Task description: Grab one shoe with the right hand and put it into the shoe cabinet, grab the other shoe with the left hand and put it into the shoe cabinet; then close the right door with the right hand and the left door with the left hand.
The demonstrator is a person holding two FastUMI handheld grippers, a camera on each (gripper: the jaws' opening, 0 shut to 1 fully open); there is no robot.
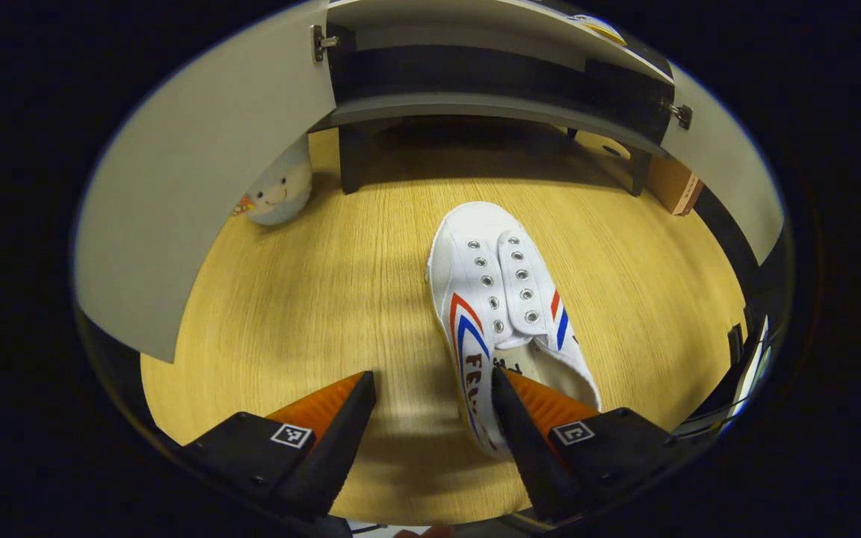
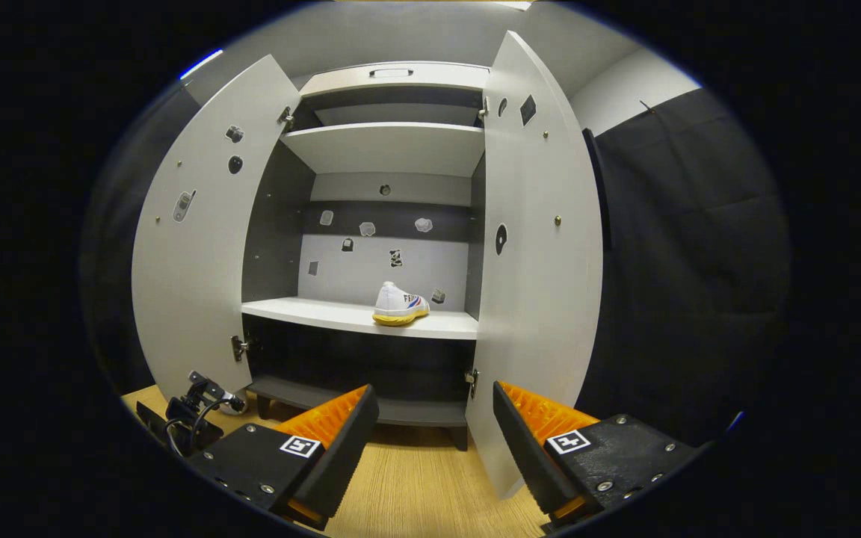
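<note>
Second shoe pickup: left tongs (image 1: pixel 434 403) gape over the floor shoe's (image 1: pixel 498 299) heel, one finger inside the collar. First shoe (image 2: pixel 399 305) sits on the cabinet shelf (image 2: pixel 311 312); right tongs (image 2: pixel 434 426) open, empty. Next, presumably, closing on the collar.

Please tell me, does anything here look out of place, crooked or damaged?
Nothing looks damaged or spilled. One shoe lies on the wooden floor, not yet stored; the other shoe sits on the cabinet shelf. A plush toy sits on the floor beside the cabinet's left door, apart from the task.

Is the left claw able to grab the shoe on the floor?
Probably yes. The left claw is open, low over the white shoe's heel, one finger already inside its opening, and nothing blocks it.
</note>
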